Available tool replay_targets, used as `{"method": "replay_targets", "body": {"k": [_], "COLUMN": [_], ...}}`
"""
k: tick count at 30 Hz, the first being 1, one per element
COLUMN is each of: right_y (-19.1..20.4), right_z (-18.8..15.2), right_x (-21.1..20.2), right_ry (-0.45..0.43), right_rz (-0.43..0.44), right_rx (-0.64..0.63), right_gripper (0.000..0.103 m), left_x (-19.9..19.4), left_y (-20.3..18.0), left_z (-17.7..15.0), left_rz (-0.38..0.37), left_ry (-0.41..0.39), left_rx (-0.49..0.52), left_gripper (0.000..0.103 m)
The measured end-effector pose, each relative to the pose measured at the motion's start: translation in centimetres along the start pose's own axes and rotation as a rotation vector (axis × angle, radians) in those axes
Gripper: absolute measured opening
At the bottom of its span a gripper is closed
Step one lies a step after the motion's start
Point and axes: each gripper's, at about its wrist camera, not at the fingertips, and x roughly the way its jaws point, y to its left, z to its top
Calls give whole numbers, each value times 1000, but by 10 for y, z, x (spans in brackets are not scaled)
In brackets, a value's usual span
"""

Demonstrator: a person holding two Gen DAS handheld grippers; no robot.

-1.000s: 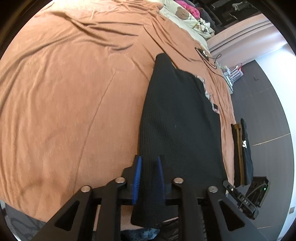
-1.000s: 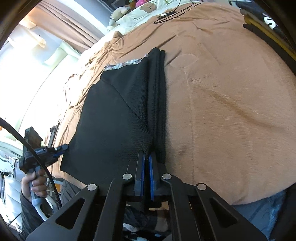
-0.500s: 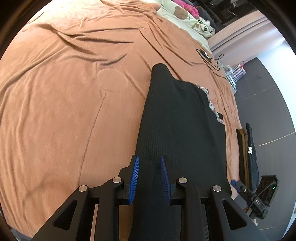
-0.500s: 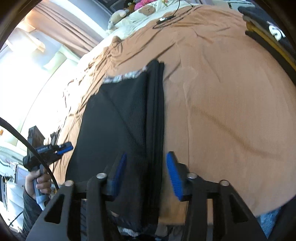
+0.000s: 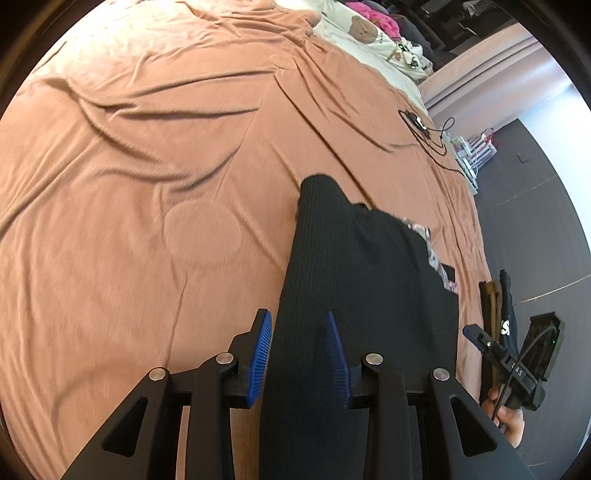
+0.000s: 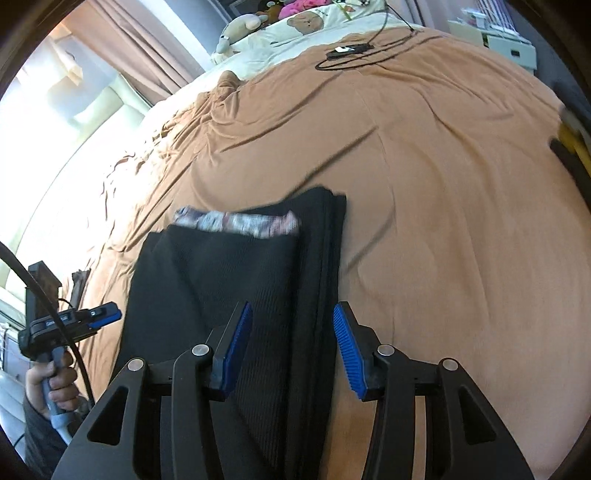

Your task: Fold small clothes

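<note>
Your left tongs [image 5: 300, 360] stand parted over the near end of the black garment [image 5: 354, 280] — the blue pads [image 5: 261, 354] flank a narrow run of the cloth without pressing on it, and the jaws have just been opening with the cloth between them. Your right tongs [image 6: 292, 349] are likewise parted, wider, with the garment's folded right edge lying between the pads [image 6: 347, 350] and clear of both; they too have opened within the last moment.

The black garment [image 6: 236, 288] lies flat on the tan bed cover [image 5: 147, 184], its long side running from near to far. A patterned waistband [image 6: 240, 221] shows at its far edge in the right wrist view; in the left wrist view the same band peeks out along the garment's right side. The right edge is doubled over in several layers.

Each wrist view also catches the other tool — your right hand [image 5: 508, 419] at the lower right of the left view, your left hand [image 6: 51, 384] at the lower left of the right view. Far across the bed, a black cable [image 6: 354, 51] lies near the bear-print pillow [image 6: 306, 22]. Folded dark clothes [image 5: 498, 306] sit at the bed's right edge.
</note>
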Motion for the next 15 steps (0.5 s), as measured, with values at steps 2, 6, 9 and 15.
{"method": "replay_targets", "body": {"k": [2,6,9,15], "right_y": [3,4,6,9], "right_z": [9,23,29,35], "right_x": [11,25,37,51], "right_ry": [5,2,12,27], "right_rz": [-8,-9,-28,-55], "right_rx": [-7,-16,-39,-73], "right_gripper": [44,44,44,25], "left_x": [5,14,21,34], "left_y": [0,-2,-5,-10], "left_z": [8,23,35,56], "left_rz": [4,6,4,18], "left_ry": [-1,-5,-8,-14], "left_rx": [2,6,13,29], "left_gripper": [33,33,34,34]}}
